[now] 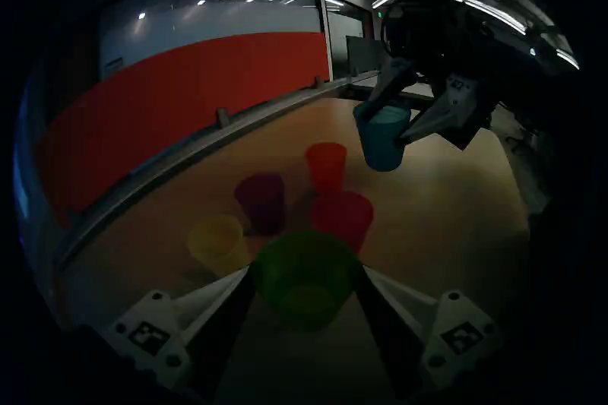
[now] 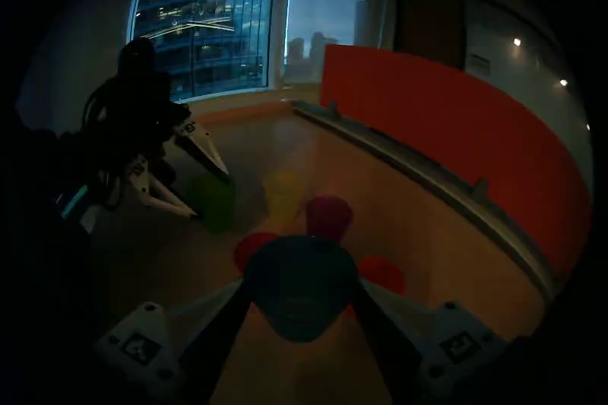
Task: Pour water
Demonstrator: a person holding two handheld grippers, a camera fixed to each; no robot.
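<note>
In the left gripper view the left tool (image 1: 304, 272) is clamped on a green cup (image 1: 304, 295) low in front. A yellow cup (image 1: 216, 242), a purple cup (image 1: 261, 200) and two red cups (image 1: 342, 219) stand just beyond it on the counter (image 1: 456, 200). Farther off, the right tool (image 1: 384, 120) grips a blue cup (image 1: 380, 148), raised above the counter. In the right gripper view the blue cup sits squeezed between that tool's own fingers, and the green cup is off to the left, held in the other tool.

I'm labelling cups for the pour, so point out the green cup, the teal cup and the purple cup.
green cup (image 1: 304, 287), left gripper view, middle of body.
teal cup (image 2: 300, 291), right gripper view, middle of body.
purple cup (image 1: 262, 209), left gripper view, side wall.
</note>
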